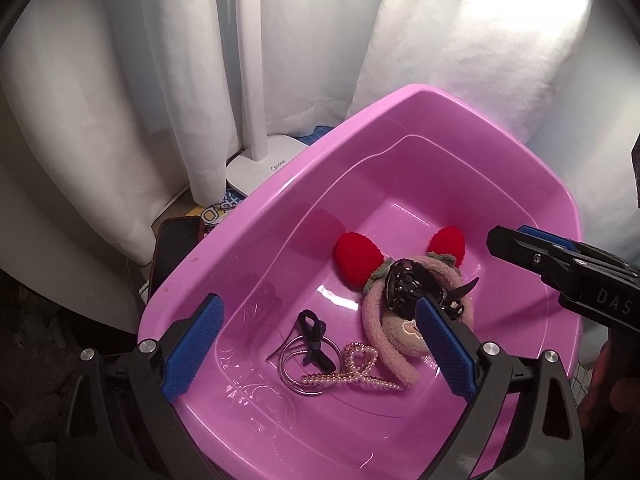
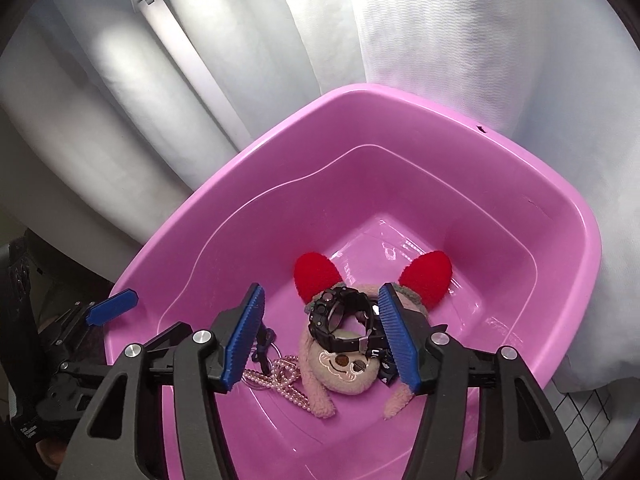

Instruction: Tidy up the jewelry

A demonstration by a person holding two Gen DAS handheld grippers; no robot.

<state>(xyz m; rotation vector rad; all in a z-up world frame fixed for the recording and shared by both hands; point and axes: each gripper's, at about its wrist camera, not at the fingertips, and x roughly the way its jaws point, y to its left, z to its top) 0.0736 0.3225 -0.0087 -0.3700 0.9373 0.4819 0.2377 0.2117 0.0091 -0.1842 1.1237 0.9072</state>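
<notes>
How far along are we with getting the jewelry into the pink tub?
Done: the black watch, plush headband, pearl clip, silver hoops and black bow all lie inside the pink tub. In hand: nothing; the left gripper and right gripper stand open above them. Left: no loose pieces show outside the tub.

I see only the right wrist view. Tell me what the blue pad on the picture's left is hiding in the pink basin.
Observer: A black bow lying across silver rings, beside the pearl clip.
Operator: Report the left gripper.
Observer: The left gripper is wide open above the bow, with nothing between its pads.
Operator: Check outside the basin.
Observer: A dark phone sits just outside the basin, at its left rim.
</notes>
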